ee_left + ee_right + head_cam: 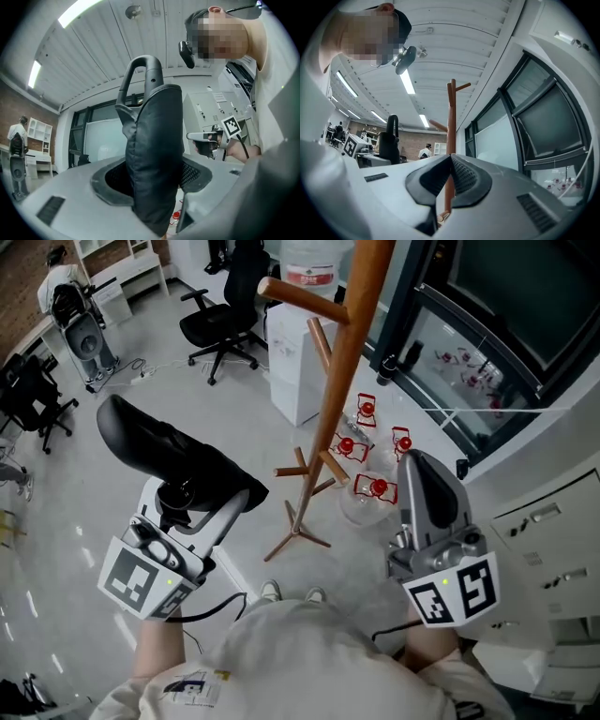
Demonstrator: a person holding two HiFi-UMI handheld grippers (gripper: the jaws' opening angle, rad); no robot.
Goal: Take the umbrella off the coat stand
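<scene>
Left gripper (187, 507) is clamped on a folded black umbrella (169, 456); the left gripper view shows its 2 jaws pressed against the sides of the dark, sleeved bundle (154, 159), with the looped handle (140, 70) sticking up past them. Right gripper (422, 465) holds nothing: in the right gripper view its 2 jaws meet at their tips, and only the wooden pole (451, 117) stands behind them.

From the head view, the person looks steeply down at a pale floor. The coat stand (342, 362), a tall brown pole with angled pegs and splayed feet, rises between the 2 grippers and beyond them. The umbrella sits to the left of the pole, apart from every peg and touching none of them. A black office chair (220, 320) and a white cabinet (300, 362) stand further back.

Judging by this layout, the removal itself looks done or nearly so, since the umbrella hangs free in the left gripper's hold. What remains is probably carrying it clear. That calls for a steady hold, because the soft fabric could slip, and for keeping the handle loop away from the upper pegs while drawing back.
</scene>
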